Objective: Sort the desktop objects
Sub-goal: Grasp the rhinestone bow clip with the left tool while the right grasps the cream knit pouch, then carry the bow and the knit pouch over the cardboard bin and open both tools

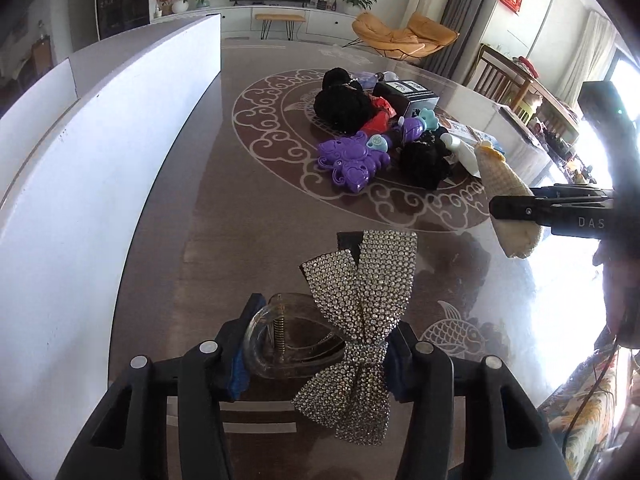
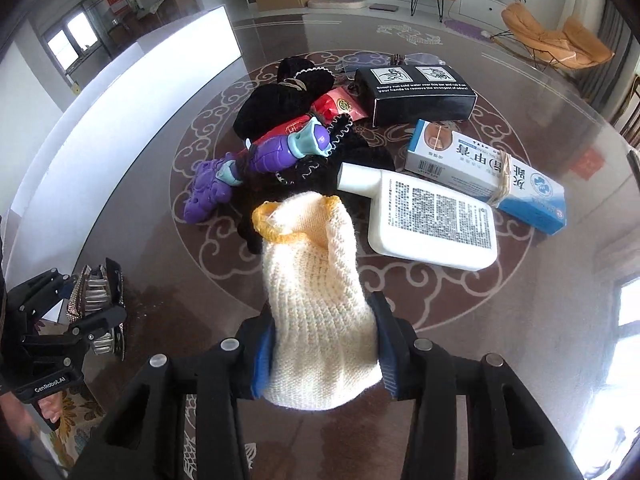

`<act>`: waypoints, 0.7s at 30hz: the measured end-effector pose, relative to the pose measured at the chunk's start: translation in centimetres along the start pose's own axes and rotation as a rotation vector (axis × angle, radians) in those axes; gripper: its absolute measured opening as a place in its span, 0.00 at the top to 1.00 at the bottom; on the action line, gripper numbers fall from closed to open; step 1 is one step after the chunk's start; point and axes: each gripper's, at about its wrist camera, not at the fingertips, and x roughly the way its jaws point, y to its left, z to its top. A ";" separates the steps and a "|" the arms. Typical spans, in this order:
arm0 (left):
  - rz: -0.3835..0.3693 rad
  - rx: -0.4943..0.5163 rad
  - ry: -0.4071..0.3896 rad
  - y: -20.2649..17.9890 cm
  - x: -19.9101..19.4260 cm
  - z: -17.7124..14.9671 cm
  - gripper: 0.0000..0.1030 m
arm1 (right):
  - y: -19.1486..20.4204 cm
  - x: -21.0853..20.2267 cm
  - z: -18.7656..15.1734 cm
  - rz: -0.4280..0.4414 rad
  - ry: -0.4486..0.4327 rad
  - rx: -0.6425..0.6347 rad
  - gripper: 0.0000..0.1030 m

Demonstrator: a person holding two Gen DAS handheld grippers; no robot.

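Left tongs [image 1: 316, 354] clamp the clip [image 1: 352, 320]; right tongs [image 2: 324, 352] clamp the glove [image 2: 316, 300]. Keep both grips firm while carrying clear of the pile [image 2: 304, 148].

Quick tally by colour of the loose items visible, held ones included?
Black: 3 - two fuzzy pieces, box
Purple: 2 - butterfly toy, wand toy
White: 2 - bottle, blue-and-white carton
Red: 1 - packet
Cream: 1 - knit glove, in right gripper
Silver: 1 - rhinestone bow clip, in left gripper
Total: 10
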 end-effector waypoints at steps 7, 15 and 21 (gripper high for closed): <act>-0.101 -0.059 -0.162 1.3 -8.0 2.4 0.50 | 2.3 -7.4 0.5 0.008 -0.077 -0.052 0.58; 0.128 -0.188 -0.216 14.2 -15.0 5.0 0.50 | 17.0 -11.4 7.9 0.214 -0.243 -0.190 0.57; 0.314 -0.284 -0.066 23.8 -12.9 3.9 0.50 | 30.8 -7.9 10.6 0.378 -0.235 -0.313 0.57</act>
